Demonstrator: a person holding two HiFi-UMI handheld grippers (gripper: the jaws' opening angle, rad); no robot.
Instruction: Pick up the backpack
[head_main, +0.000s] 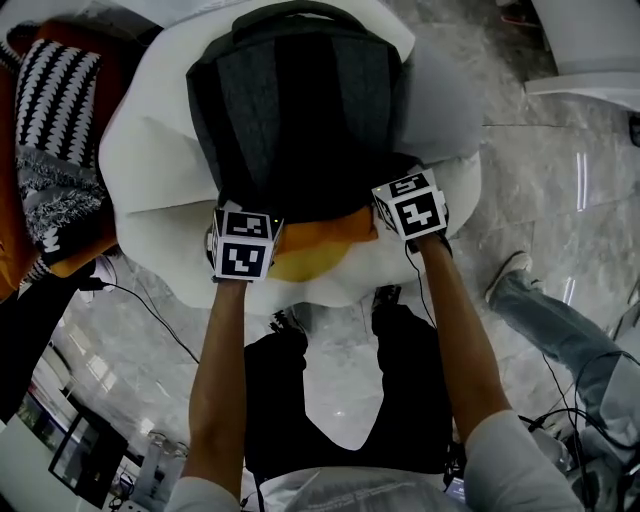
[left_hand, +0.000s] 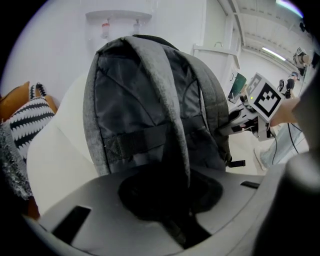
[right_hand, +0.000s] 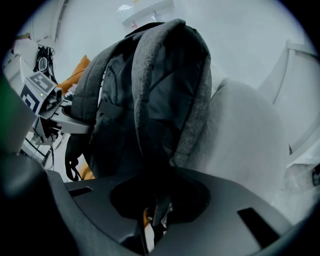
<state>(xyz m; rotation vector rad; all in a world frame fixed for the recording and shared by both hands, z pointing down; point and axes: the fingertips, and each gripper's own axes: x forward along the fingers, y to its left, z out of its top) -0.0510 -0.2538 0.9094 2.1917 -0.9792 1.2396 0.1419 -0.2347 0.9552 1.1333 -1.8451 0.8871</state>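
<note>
A dark grey backpack (head_main: 300, 110) lies on a white cushioned seat (head_main: 150, 160), straps facing up. My left gripper (head_main: 248, 212) is at its near left corner and my right gripper (head_main: 396, 186) at its near right corner. In the left gripper view, a grey shoulder strap (left_hand: 172, 110) runs down the pack into the gap between the jaws of the left gripper (left_hand: 175, 215), which are closed on it. In the right gripper view, the other strap (right_hand: 155, 100) drops between the jaws of the right gripper (right_hand: 155, 210), which pinch its thin lower webbing. The fingertips are hidden under the marker cubes in the head view.
An orange cushion (head_main: 310, 248) pokes out under the pack's near edge. A black-and-white patterned pillow (head_main: 55, 90) lies at the left on orange fabric. Another person's leg and shoe (head_main: 530, 300) stand on the marble floor at the right. Cables (head_main: 150, 310) trail over the floor.
</note>
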